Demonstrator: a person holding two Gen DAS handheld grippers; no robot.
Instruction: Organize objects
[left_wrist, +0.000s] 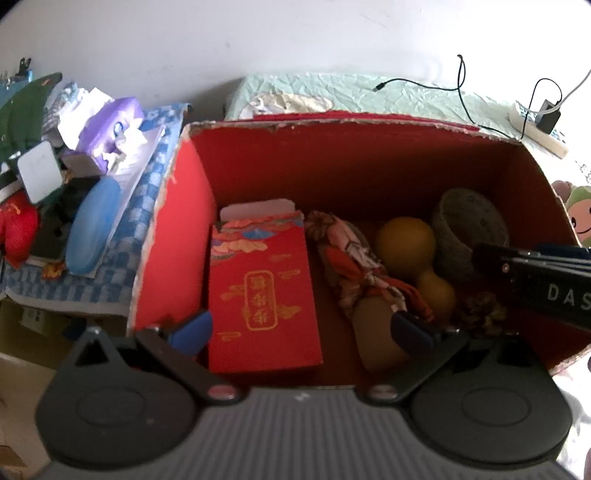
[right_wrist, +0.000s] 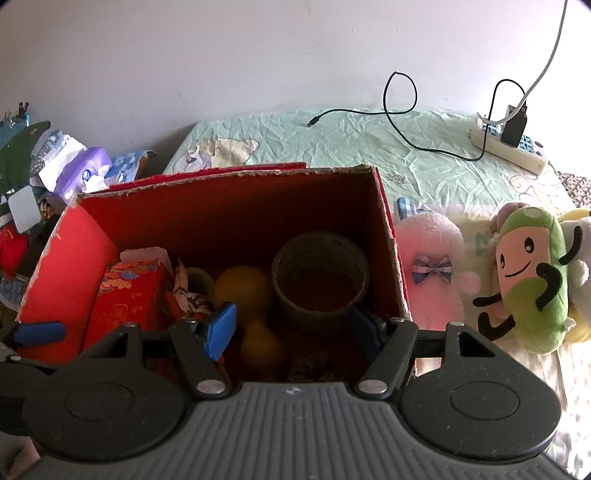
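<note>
Both tongs spread wide, holding nothing, poised over red cardboard box.

Left gripper (left_wrist: 301, 330) & right gripper (right_wrist: 295, 328) hang w/ jaws apart above the open red cardboard box (right_wrist: 391, 236). Inside, left to right: red gold-printed gift packet (left_wrist: 262, 291), floral cloth-wrapped bundle (left_wrist: 354, 266), yellow gourd-shaped toy (left_wrist: 413, 258), round woven basket (right_wrist: 320, 275). Gourd prob. light, hard, slippery, so grip its narrow waist. Green plush toy (right_wrist: 528, 280) lies outside, just beside box; soft, easy pinch.
</note>
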